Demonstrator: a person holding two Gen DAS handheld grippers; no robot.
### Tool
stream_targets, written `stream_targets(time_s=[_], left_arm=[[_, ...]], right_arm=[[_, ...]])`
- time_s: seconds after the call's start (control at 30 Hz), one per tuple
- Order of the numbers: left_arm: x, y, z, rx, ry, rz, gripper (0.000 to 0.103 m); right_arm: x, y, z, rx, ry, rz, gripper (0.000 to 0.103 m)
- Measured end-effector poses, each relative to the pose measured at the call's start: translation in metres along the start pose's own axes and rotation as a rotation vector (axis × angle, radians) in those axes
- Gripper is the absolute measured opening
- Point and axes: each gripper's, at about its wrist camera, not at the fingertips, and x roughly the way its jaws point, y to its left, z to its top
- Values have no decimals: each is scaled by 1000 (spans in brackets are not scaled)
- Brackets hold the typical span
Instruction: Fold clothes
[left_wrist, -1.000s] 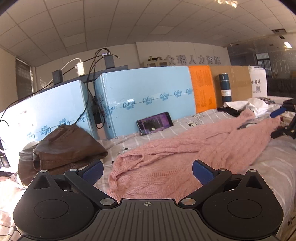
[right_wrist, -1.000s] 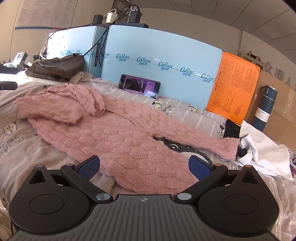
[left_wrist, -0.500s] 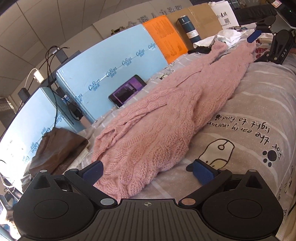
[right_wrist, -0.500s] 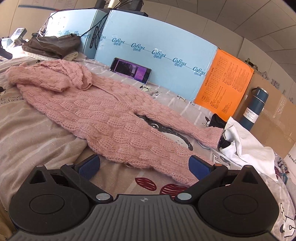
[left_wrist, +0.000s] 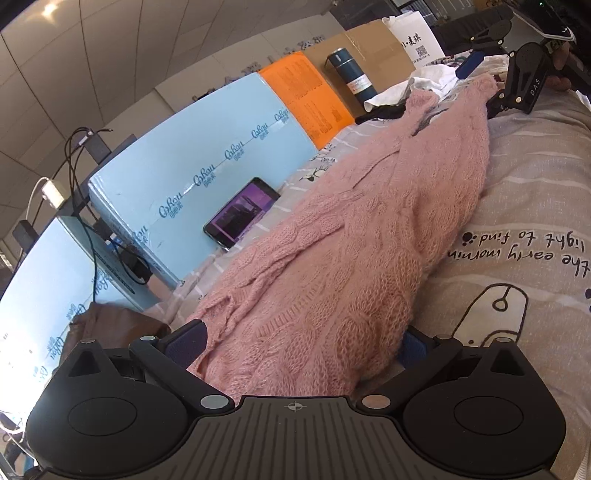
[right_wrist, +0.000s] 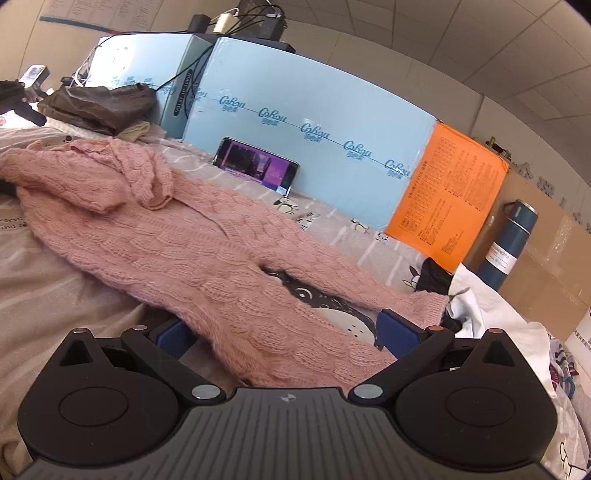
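A pink cable-knit sweater (left_wrist: 369, 236) lies spread along the printed bedsheet (left_wrist: 517, 206); it also shows in the right wrist view (right_wrist: 177, 236). My left gripper (left_wrist: 299, 341) is open, with the sweater's near end lying between its blue pads. My right gripper (right_wrist: 284, 332) is open, with the sweater's bottom hem corner between its pads. The right gripper also shows far off in the left wrist view (left_wrist: 517, 88), at the sweater's other end. One sleeve (right_wrist: 354, 280) stretches toward the white cloth.
Light blue foam boards (right_wrist: 303, 140) stand along the far side with a phone (right_wrist: 256, 168) leaning on them. An orange sheet (right_wrist: 447, 206), a blue flask (right_wrist: 509, 243), cardboard, a white garment (right_wrist: 491, 332) and a brown garment (right_wrist: 99, 107) lie around.
Both grippers have moved forward and down to the sweater; its fabric now lies between each pair of open pads. The left view tilted further.
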Motion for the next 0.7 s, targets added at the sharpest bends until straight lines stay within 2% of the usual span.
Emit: stream_targets(time_s=[0.03, 0.07, 0.13, 0.17, 0.2, 0.23, 0.27, 0.3, 0.33, 0.4, 0.5, 0.7], left_arm=[[1, 1, 0, 1, -4, -16, 84], [2, 2, 1, 2, -7, -32, 77], [4, 3, 2, 9, -20, -58, 47], [4, 2, 3, 21, -35, -64, 39], [4, 2, 5, 25, -54, -54, 28], [4, 3, 6, 22, -78, -31, 26], [4, 6, 8, 12, -103, -5, 25], [6, 10, 10, -7, -123, 15, 23], [8, 15, 12, -27, -138, 30, 23], [15, 28, 15, -78, -161, 39, 23], [28, 52, 19, -163, -171, 0, 22], [59, 91, 23, -261, -114, -72, 22]], right_arm=[[2, -7, -1, 30, 0, -8, 102], [3, -13, -2, 57, -4, -11, 101], [2, -20, -4, 98, -33, 5, 99], [2, -22, -3, 112, -47, 25, 92], [2, -23, -3, 121, -58, 60, 75], [2, -25, -2, 129, -70, 96, 64], [3, -26, -1, 136, -81, 131, 45], [5, -28, 2, 143, -92, 161, 36], [7, -31, 6, 159, -104, 176, 35], [13, -40, 15, 197, -142, 191, 26], [29, -53, 33, 203, -176, 187, 16], [83, -68, 61, 182, -128, 210, 14]])
